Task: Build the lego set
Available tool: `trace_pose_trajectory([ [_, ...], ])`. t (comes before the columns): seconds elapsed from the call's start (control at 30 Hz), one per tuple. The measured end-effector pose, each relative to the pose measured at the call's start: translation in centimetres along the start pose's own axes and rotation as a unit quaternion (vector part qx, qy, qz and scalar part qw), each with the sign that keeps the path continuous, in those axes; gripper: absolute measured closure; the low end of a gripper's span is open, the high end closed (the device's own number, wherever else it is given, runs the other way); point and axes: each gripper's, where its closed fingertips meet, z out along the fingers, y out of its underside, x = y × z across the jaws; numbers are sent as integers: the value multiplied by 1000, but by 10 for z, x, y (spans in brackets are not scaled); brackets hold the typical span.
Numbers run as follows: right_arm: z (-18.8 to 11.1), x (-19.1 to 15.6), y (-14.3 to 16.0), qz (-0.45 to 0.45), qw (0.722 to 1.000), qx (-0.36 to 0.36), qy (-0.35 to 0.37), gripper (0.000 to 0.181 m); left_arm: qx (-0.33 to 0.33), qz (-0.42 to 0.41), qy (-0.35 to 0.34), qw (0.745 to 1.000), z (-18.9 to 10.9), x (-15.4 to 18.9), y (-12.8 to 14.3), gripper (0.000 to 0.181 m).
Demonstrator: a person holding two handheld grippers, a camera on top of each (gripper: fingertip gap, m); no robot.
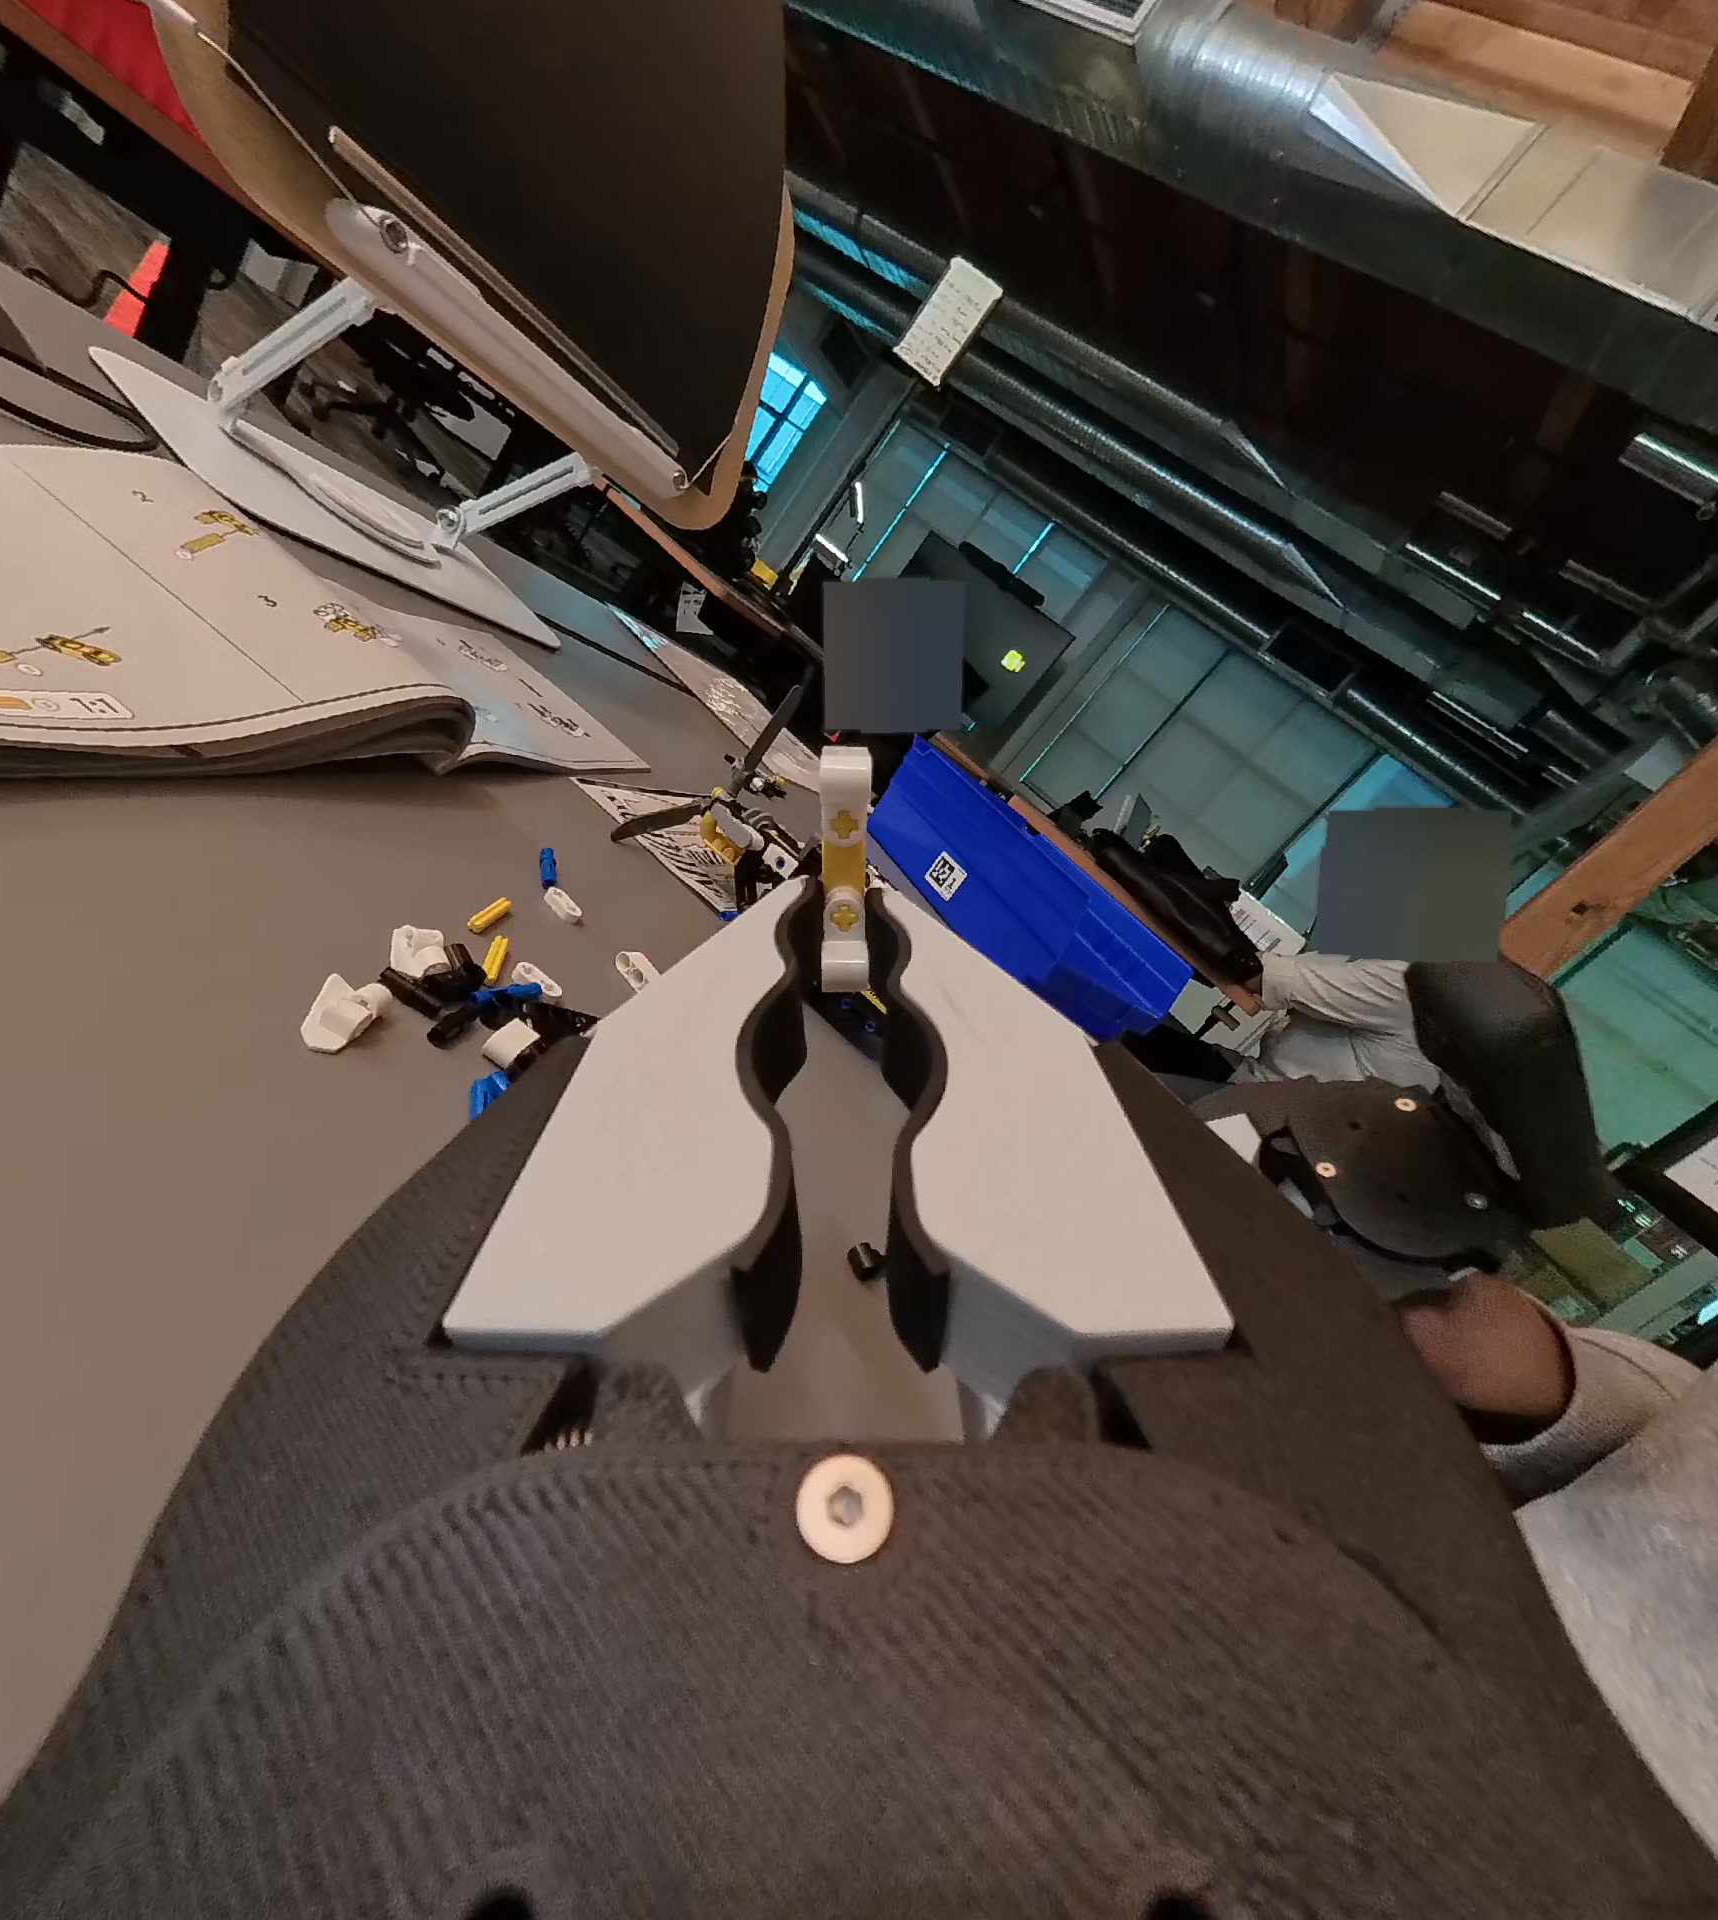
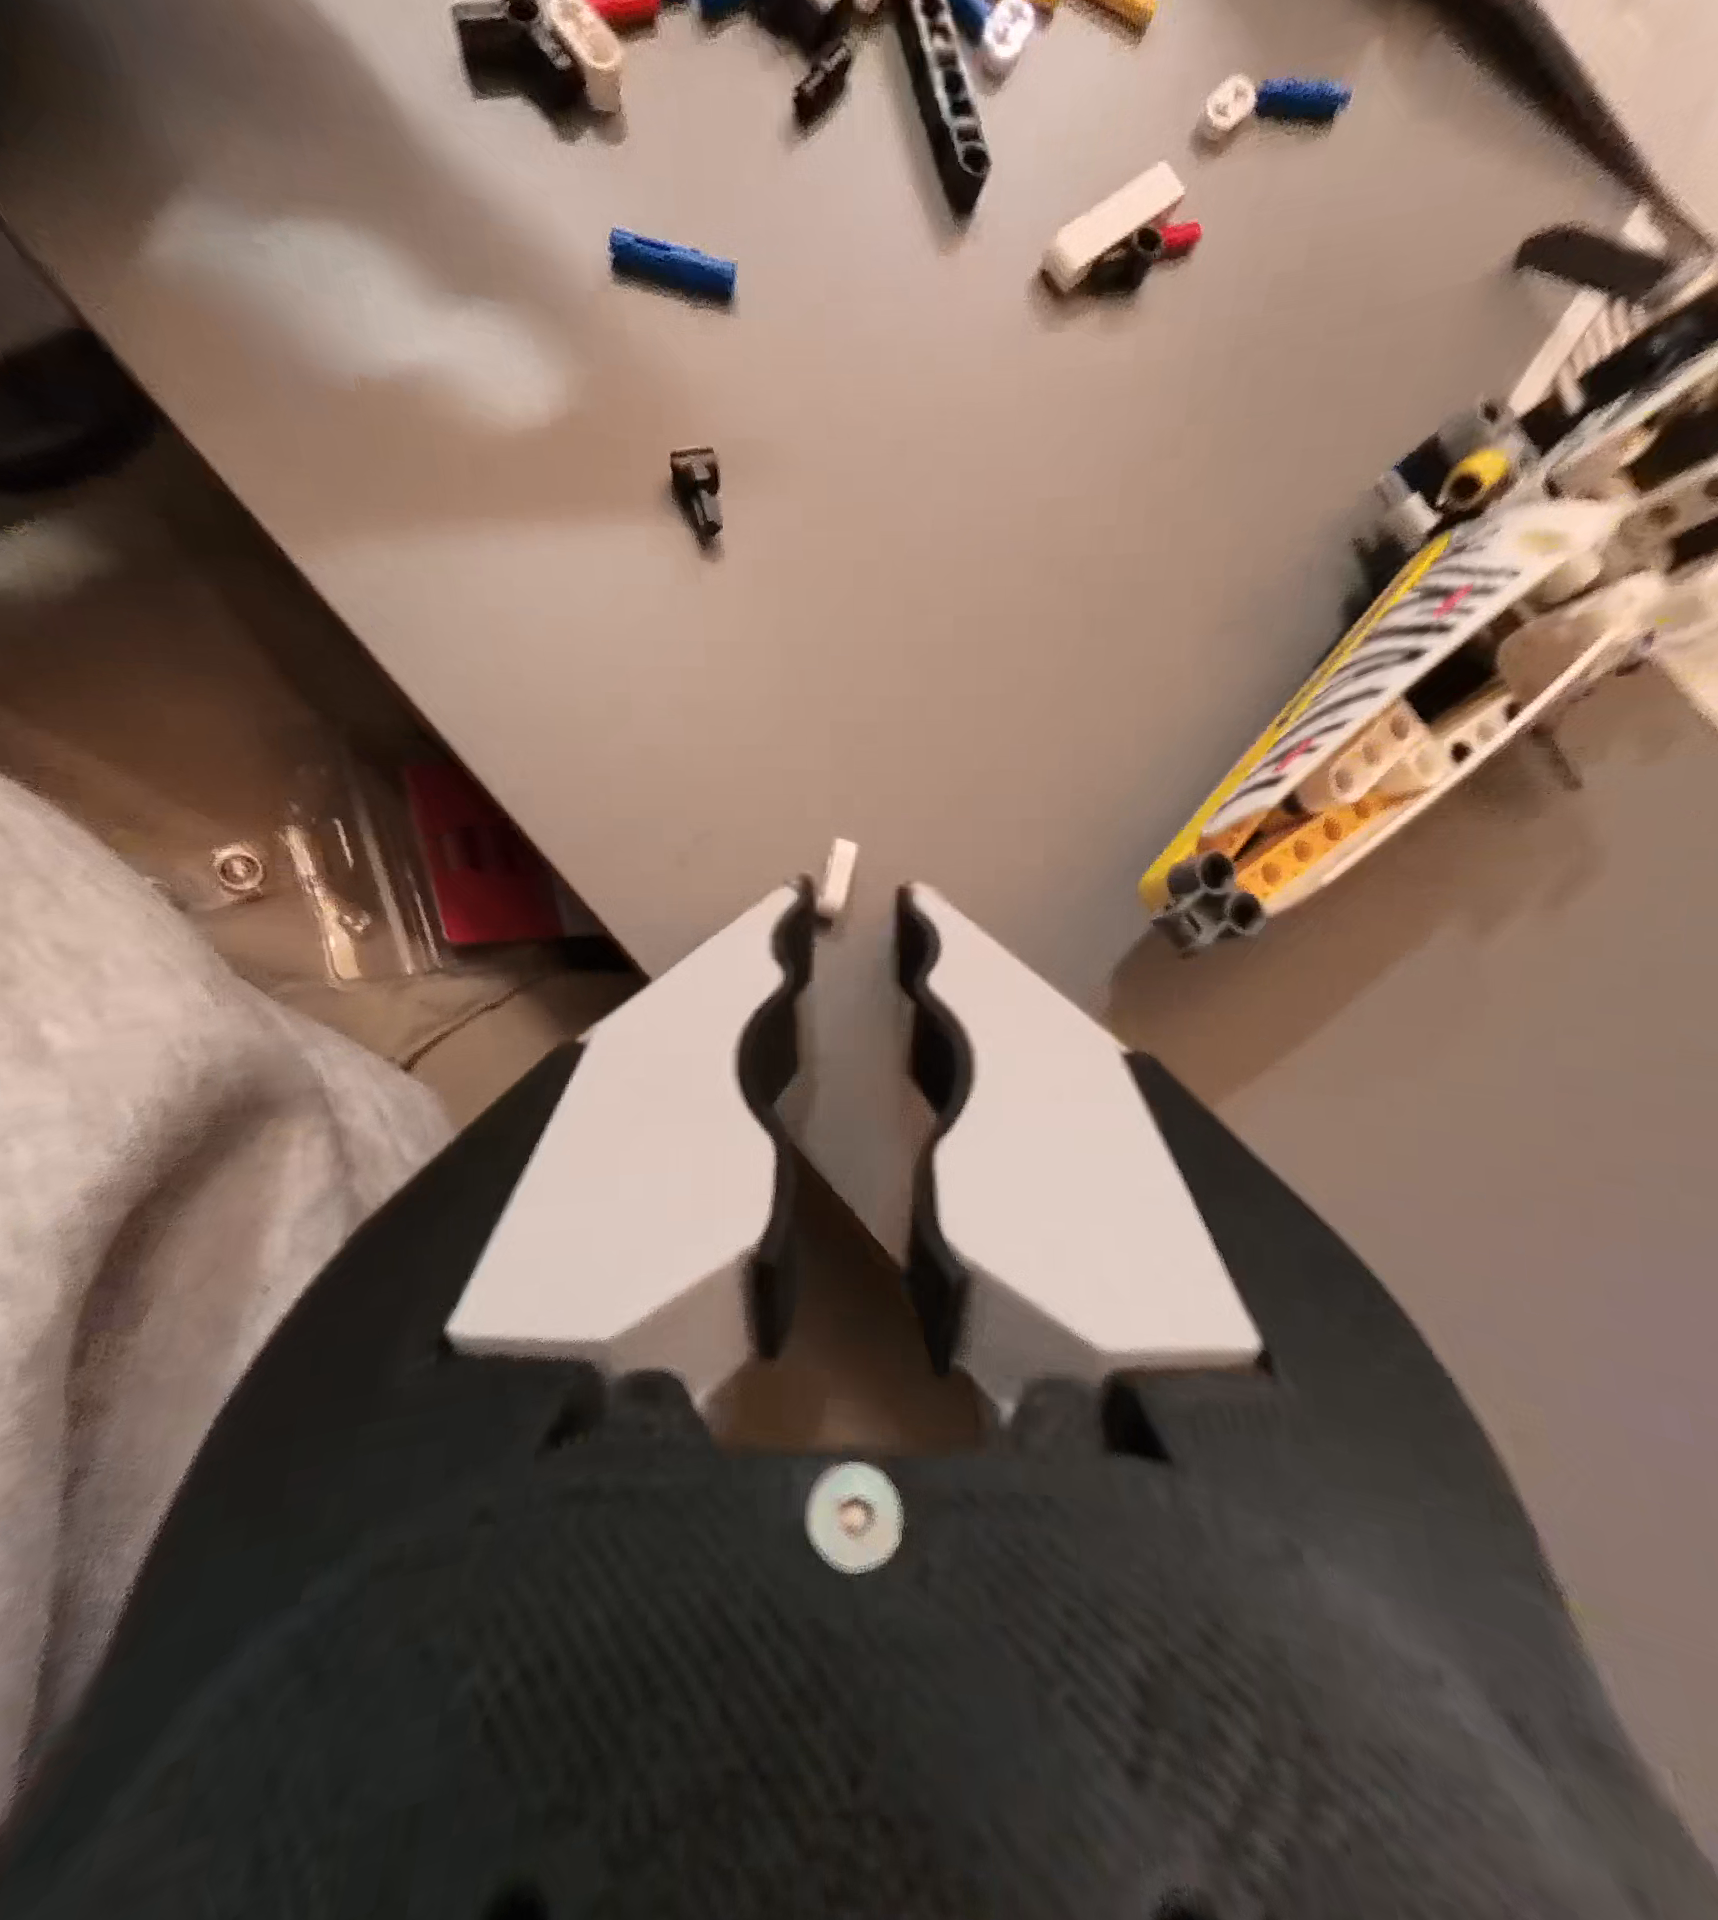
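My left gripper (image 1: 842, 920) is shut on a small white-and-yellow lego assembly (image 1: 844, 831) and holds it upright above the grey table (image 1: 211, 1143). A partly built plane model with a black propeller (image 1: 720, 821) stands just behind it. In the right wrist view the same striped yellow, white and black model (image 2: 1457, 644) lies at the right. My right gripper (image 2: 850, 899) has its jaws a narrow gap apart. A small white piece (image 2: 837, 881) sits at the tip of its left finger, not spanning the gap. My right gripper also shows in the left wrist view (image 1: 1406, 1174), held in a hand.
Loose white, black, blue and yellow pieces (image 1: 460, 987) lie left of the left gripper. An open instruction booklet (image 1: 159, 644) and a monitor stand (image 1: 315, 457) are behind. A blue bin (image 1: 1021, 914) is at the right. A blue pin (image 2: 673, 265), a black pin (image 2: 697, 488) and a white beam (image 2: 1115, 223) lie ahead of the right gripper. The gap from one gripper's tips to the other's is roughly 20 centimetres. To the black pin (image 2: 697, 488): right tips about 8 centimetres, left tips about 12 centimetres.
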Motion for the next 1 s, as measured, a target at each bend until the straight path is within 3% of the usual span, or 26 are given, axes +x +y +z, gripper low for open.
trace_pose_trajectory([
  [0.03,1,0,1,18,1000,3,-7,179,0,0,0,1000,0,0,0,177],
  [0.17,0,0,-4,16,1000,16,-7,179,0,-1,2,1000,0,0,0,177],
  [0.3,-2,9,-1,-123,989,-13,86,179,0,-2,2,1000,0,0,0,177],
  [0.4,0,4,2,-168,980,-35,103,179,0,-3,3,1000,0,0,0,177],
  [0.6,-8,-18,0,-140,989,-32,24,168,0,-5,1,1000,0,-1,0,177],
  [0.73,-12,-12,-4,-102,995,-9,4,160,0,-6,2,1000,0,-1,0,178],
  [0.87,-13,-2,-3,-66,996,9,-56,175,-4,-8,7,1000,0,0,1,178],
  [1.0,-12,-8,-6,-45,988,-8,-145,166,-7,-7,7,1000,1,1,2,178],
])
